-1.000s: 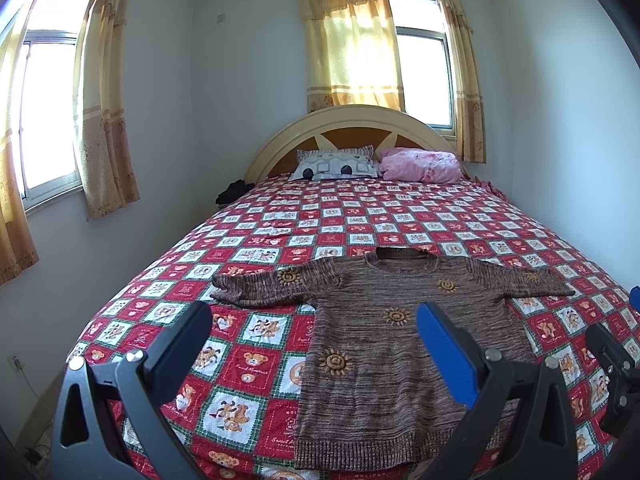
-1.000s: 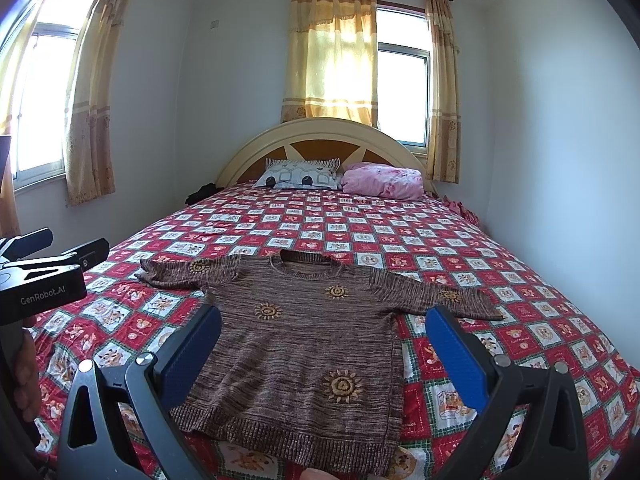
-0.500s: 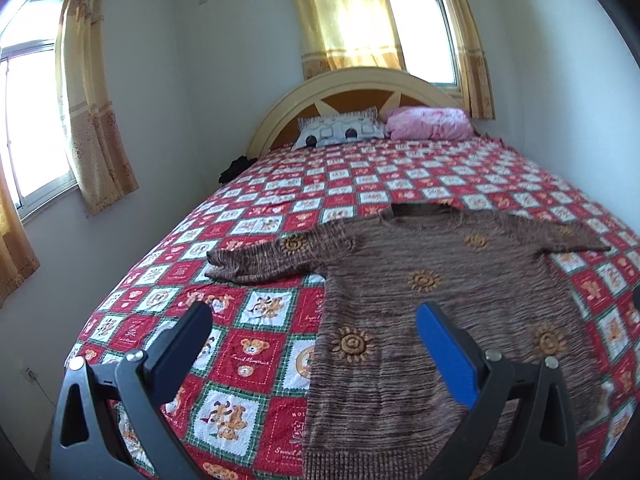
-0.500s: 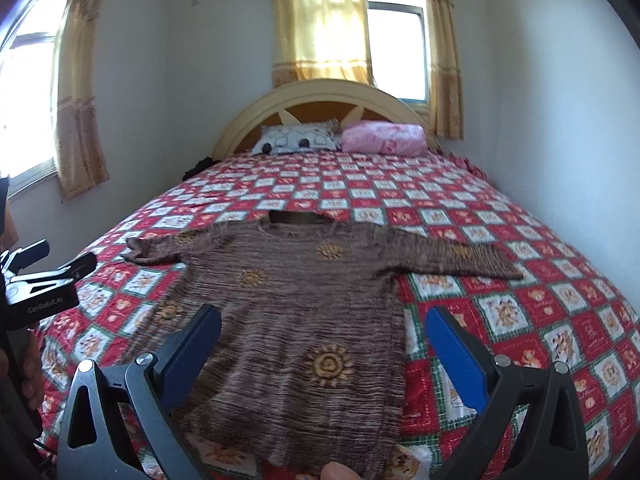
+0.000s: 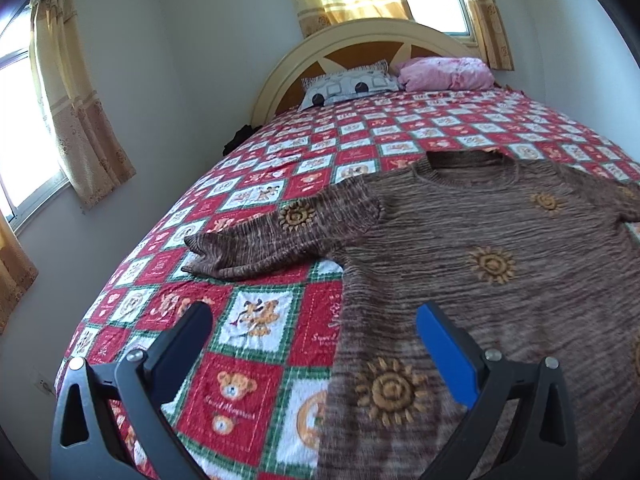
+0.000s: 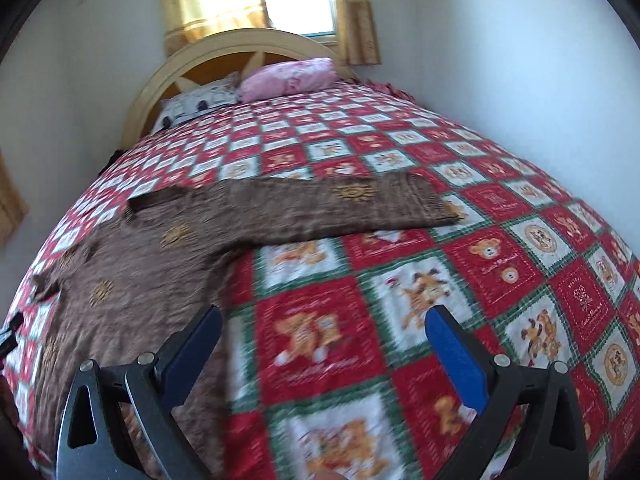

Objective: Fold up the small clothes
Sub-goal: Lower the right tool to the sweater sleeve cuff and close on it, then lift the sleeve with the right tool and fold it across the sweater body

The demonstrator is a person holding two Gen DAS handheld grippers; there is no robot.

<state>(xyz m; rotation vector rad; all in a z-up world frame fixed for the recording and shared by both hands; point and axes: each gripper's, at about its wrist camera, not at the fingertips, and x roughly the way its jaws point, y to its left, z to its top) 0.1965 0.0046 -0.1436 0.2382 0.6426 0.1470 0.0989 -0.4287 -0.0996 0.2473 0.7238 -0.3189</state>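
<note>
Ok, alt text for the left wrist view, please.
A brown knit sweater with orange sun motifs lies flat on a red checked bedspread, one sleeve stretched leftward. The open left tongs hover empty above its lower edge. Two pillows lean against the headboard.

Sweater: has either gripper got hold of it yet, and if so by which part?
Nothing is held. The left gripper and right gripper are both open above the bed, and the sweater lies flat on the quilt.
</note>
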